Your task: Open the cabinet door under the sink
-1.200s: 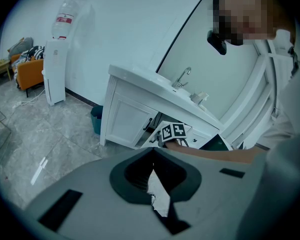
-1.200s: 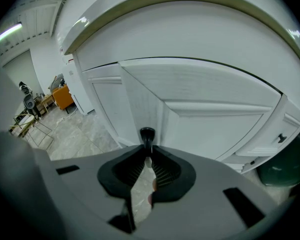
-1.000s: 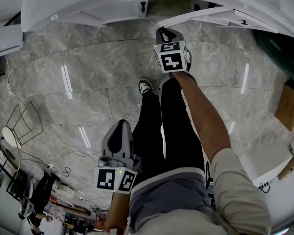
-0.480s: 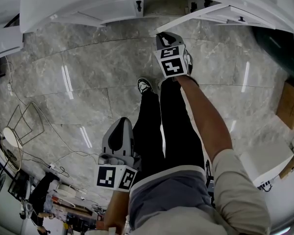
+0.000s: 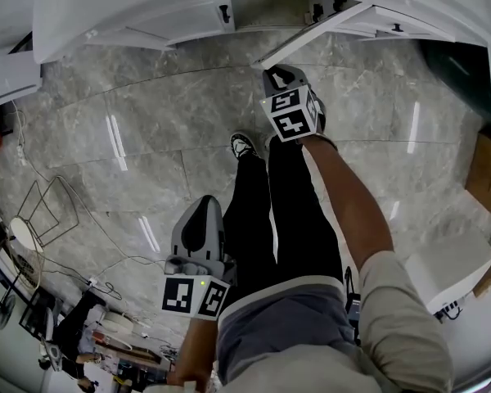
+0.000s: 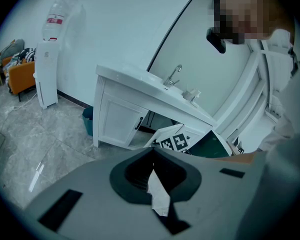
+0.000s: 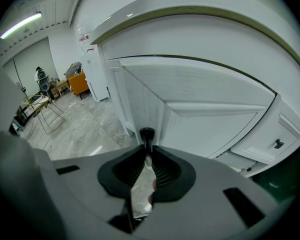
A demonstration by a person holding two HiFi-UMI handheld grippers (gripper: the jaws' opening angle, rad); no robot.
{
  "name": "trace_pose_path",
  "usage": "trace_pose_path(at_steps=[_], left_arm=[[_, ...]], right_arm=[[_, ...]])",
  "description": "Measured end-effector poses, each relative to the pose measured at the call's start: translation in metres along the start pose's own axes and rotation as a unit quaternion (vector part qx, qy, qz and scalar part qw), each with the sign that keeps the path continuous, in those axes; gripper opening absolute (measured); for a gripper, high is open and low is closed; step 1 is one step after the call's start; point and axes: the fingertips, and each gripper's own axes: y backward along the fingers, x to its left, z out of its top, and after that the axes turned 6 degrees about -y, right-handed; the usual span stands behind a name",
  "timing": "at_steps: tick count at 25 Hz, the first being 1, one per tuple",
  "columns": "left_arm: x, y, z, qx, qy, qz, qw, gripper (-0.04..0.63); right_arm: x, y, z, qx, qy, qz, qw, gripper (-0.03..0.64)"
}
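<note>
Your R arm (image 5: 348, 199) reaches fwd & down, nearly straight, forearm bare, sleeve (image 5: 401, 318) from the elbow up. R tongs (image 5: 280, 75) point away from you, jaws closed on the black door handle (image 7: 147, 134). L tongs (image 5: 203, 210) sit low by your L hip, tips fwd, jaws together w/ nothing between. L hand (image 5: 188, 365) holds them close to your body.

No readable text; water bottle label (image 6: 54, 20) too blurred.
</note>
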Motion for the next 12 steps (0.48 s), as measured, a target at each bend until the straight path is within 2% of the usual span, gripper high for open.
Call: trace_pose_path(at_steps=[12], left_arm=[[-0.013,-0.012,0.000,0.007,-0.007,-0.011,0.9999,0.002]], right_arm=[[-0.006,0.015,-0.024,0.006,0.005,0.012,1.000,0.054]])
